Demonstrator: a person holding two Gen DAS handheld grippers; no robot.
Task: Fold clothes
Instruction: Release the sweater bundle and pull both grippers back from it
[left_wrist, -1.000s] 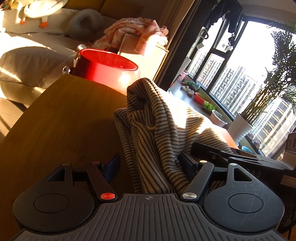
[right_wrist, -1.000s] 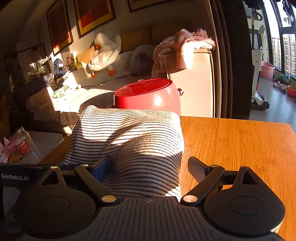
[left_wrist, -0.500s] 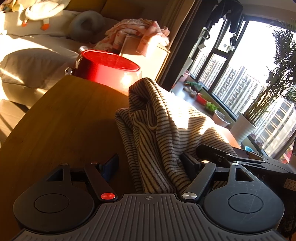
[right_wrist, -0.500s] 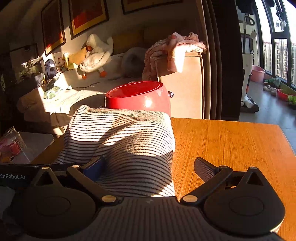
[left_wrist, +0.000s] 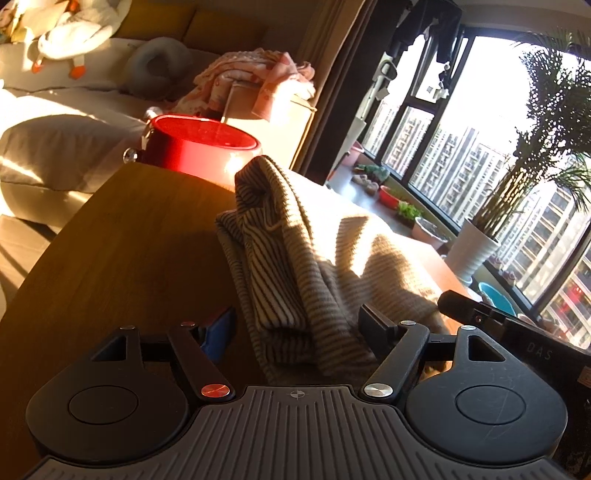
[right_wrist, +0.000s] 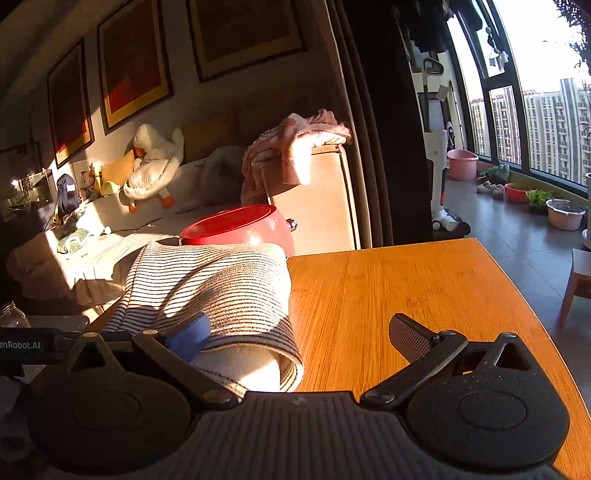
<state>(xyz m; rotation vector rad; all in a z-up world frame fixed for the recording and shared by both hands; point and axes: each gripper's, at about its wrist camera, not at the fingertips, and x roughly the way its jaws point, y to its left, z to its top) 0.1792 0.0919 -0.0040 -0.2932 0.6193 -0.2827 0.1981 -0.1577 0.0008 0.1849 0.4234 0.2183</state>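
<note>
Striped garment (left_wrist: 295, 266) on table, between both opening jaws.

The near end of the striped garment (left_wrist: 295, 280) drops out of sight behind the left gripper (left_wrist: 295, 328) body; how its lower layers lie cannot be told; in the right wrist view the garment's left part is hidden by the right gripper (right_wrist: 299, 334) linkage and the other tool; the surface (right_wrist: 406, 288) is cut by the right picture edge; the red pot (right_wrist: 240, 229) shows only its rim and upper wall, its base behind the cloth; the jar (right_wrist: 11, 314) at the left edge is cropped and dim; the small things on the sofa (right_wrist: 110, 236) are too small to name.
</note>
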